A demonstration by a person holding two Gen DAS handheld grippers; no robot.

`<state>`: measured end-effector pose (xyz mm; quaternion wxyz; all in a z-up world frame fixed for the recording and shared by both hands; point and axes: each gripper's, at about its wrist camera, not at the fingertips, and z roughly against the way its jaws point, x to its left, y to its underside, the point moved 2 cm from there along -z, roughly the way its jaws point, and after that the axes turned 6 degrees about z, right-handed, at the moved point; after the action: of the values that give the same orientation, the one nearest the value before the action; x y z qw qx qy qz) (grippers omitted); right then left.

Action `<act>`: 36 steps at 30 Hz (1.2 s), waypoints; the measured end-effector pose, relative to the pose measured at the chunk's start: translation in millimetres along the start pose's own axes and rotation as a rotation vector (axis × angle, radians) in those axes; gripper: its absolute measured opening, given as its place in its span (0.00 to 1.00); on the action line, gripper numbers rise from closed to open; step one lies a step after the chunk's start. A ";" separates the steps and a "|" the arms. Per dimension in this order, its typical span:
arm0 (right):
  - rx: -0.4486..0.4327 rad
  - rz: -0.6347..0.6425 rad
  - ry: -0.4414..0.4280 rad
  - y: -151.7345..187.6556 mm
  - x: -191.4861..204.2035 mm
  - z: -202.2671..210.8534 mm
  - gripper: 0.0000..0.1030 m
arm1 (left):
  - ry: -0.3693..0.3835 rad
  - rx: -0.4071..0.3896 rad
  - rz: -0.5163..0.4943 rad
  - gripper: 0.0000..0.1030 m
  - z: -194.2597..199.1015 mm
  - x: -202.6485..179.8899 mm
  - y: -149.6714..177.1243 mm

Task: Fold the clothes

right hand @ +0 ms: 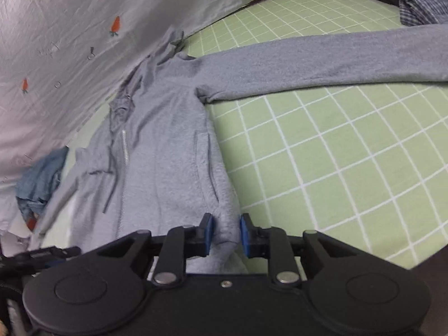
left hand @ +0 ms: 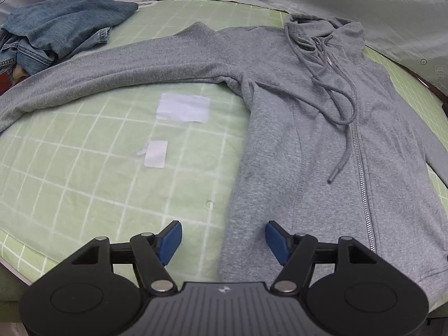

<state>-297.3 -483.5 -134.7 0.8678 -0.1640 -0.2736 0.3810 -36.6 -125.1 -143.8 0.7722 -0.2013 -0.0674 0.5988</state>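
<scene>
While the grey hoodie (left hand: 322,140) lies flat, zipped front up, on the green grid mat (left hand: 84,168), we hold the left gripper (left hand: 223,242) open over its hem edge and the right gripper (right hand: 226,233) half-closed astride the other hem corner, not visibly pinching; we should bite both corners evenly before folding. A denim heap (left hand: 61,30) touches the far sleeve and may snag

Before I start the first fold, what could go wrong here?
1. The drawstring lies loose across the zipper and could bunch up inside a fold.
2. The right tongs straddle only the hoodie hem corner, so it may slip out.
3. The left sleeve reaches the denim pile and may drag it.
</scene>
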 end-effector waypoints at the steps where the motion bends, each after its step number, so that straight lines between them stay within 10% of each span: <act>1: -0.007 0.010 0.037 -0.7 -2.9 0.7 0.29 | -0.005 -0.005 0.001 0.65 0.7 -1.4 -3.4; 7: -0.200 -0.108 0.212 -23.1 -48.0 14.8 0.69 | -0.021 -0.034 -0.044 0.69 7.0 -26.6 -7.5; 16: -0.434 -0.590 0.373 -44.7 -178.0 9.7 0.70 | -0.026 -0.026 -0.086 0.70 12.8 -71.4 7.7; 23: -0.531 -0.645 0.459 -68.7 -236.3 10.6 0.71 | -0.046 -0.009 -0.062 0.70 12.8 -92.4 20.1; 24: -0.529 -0.645 0.461 -71.3 -240.5 10.6 0.67 | -0.046 -0.006 -0.064 0.70 12.4 -95.2 21.6; 27: -0.488 -0.635 0.437 -76.9 -249.8 9.8 0.15 | -0.046 0.001 -0.074 0.70 10.8 -104.9 26.6; 36: -0.470 -0.511 0.577 -59.1 -206.5 33.0 0.04 | -0.021 -0.013 -0.089 0.70 10.0 -126.6 25.9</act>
<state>-398.9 -674.8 -151.6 0.9141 -0.3833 -0.1310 0.0207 -97.9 -238.1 -127.5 0.7961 -0.1969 -0.0884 0.5654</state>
